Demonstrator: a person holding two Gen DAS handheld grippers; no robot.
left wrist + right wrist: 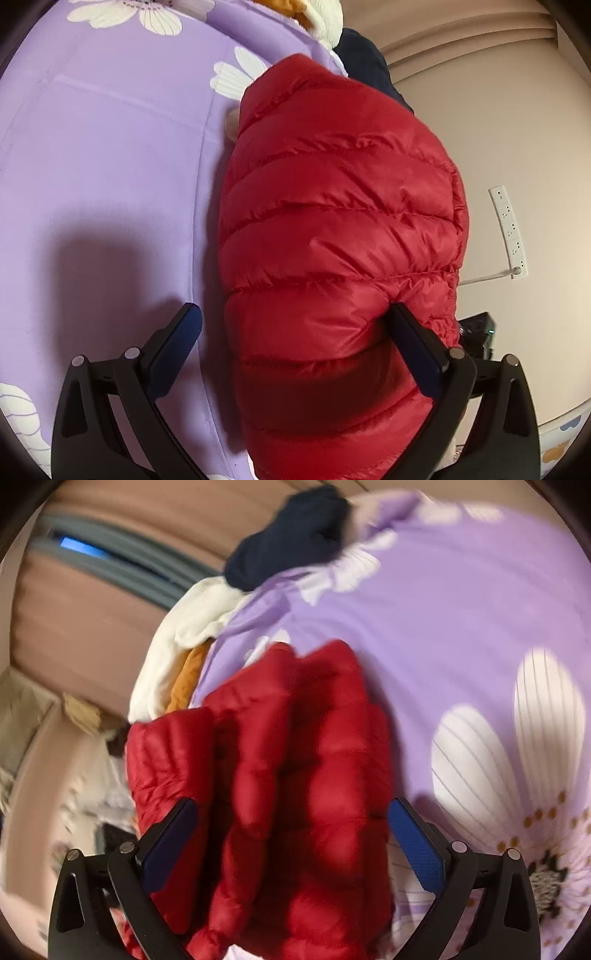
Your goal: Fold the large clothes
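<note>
A red quilted puffer jacket (332,229) lies bunched in a folded bundle on a purple sheet with white flowers (110,166), close to the bed's edge. My left gripper (295,317) stands open over the jacket's near end; its right finger (413,339) rests against the fabric and its left finger (177,336) hangs over bare sheet. In the blurred right wrist view the same jacket (295,757) lies below my right gripper (291,812), which is open wide with the red fabric between and beneath its fingers, the pads not pressing on it.
A navy garment (291,535), a white one (184,642) and an orange one (186,679) are heaped at the bed's far edge. Beyond the edge, a white power strip (509,232) and a dark device (476,332) lie on the pale floor.
</note>
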